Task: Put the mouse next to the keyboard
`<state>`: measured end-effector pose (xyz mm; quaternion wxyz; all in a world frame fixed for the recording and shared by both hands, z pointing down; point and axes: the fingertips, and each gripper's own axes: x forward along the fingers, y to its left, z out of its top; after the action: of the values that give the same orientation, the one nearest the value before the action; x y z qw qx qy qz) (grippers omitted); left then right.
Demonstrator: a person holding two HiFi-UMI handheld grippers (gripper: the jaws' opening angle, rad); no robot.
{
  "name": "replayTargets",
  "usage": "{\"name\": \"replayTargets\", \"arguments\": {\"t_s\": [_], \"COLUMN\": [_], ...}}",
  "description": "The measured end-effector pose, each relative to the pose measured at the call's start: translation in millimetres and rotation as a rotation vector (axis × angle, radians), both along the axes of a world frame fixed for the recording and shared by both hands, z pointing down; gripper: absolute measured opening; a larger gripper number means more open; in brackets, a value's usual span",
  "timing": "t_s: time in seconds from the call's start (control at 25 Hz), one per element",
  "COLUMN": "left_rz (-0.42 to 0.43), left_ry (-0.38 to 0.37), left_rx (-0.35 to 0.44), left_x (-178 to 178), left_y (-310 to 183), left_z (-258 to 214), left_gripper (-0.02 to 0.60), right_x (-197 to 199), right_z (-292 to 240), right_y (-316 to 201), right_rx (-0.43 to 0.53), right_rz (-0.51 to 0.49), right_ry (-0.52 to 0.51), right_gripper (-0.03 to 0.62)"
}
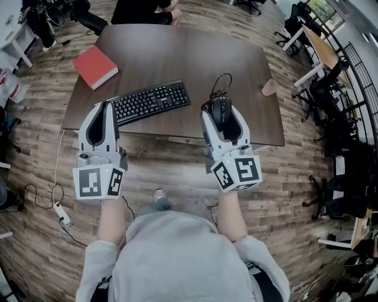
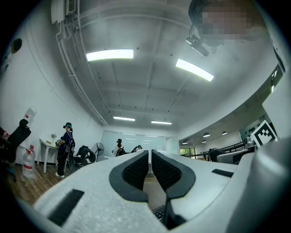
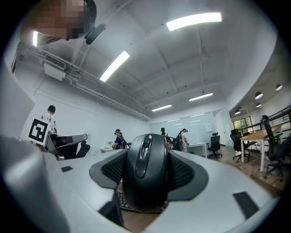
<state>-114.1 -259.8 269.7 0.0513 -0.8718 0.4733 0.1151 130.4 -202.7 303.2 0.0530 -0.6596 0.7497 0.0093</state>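
A black wired mouse (image 1: 221, 111) sits clamped between the jaws of my right gripper (image 1: 222, 115), held over the table's front edge to the right of the keyboard; its cable (image 1: 217, 88) loops back onto the tabletop. The right gripper view shows the mouse (image 3: 146, 170) upright between the two pads, filling the gap. The black keyboard (image 1: 151, 101) lies slanted near the front left of the dark wooden table (image 1: 177, 56). My left gripper (image 1: 106, 109) hovers at the keyboard's left end, jaws nearly together with nothing between them (image 2: 150, 169).
A red book (image 1: 94, 66) lies at the table's left rear. A small brown cup-like object (image 1: 269, 87) stands near the right edge. A seated person (image 1: 147, 10) is at the far side. Office chairs and desks (image 1: 319, 65) crowd the right; a power strip (image 1: 62, 213) lies on the floor.
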Motion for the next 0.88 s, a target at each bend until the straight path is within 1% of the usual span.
{"name": "replayTargets", "arguments": {"t_s": [0.2, 0.48, 0.68, 0.88], "left_rz": [0.03, 0.044, 0.015, -0.014], "left_ry": [0.01, 0.026, 0.033, 0.035], "left_rx": [-0.015, -0.042, -0.043, -0.039], "left_x": [1, 4, 6, 9], "left_y": [-20, -43, -58, -80], "left_z": [9, 20, 20, 19], "left_gripper": [0.026, 0.026, 0.025, 0.026], "right_x": [1, 14, 34, 47], "right_z": [7, 22, 34, 44], "right_y": [-13, -32, -53, -85], "right_rx": [-0.021, -0.075, -0.103, -0.134], "right_rz": [0.03, 0.057, 0.061, 0.051], "right_ry": [0.006, 0.005, -0.03, -0.023], "right_gripper": [0.25, 0.25, 0.25, 0.25]}}
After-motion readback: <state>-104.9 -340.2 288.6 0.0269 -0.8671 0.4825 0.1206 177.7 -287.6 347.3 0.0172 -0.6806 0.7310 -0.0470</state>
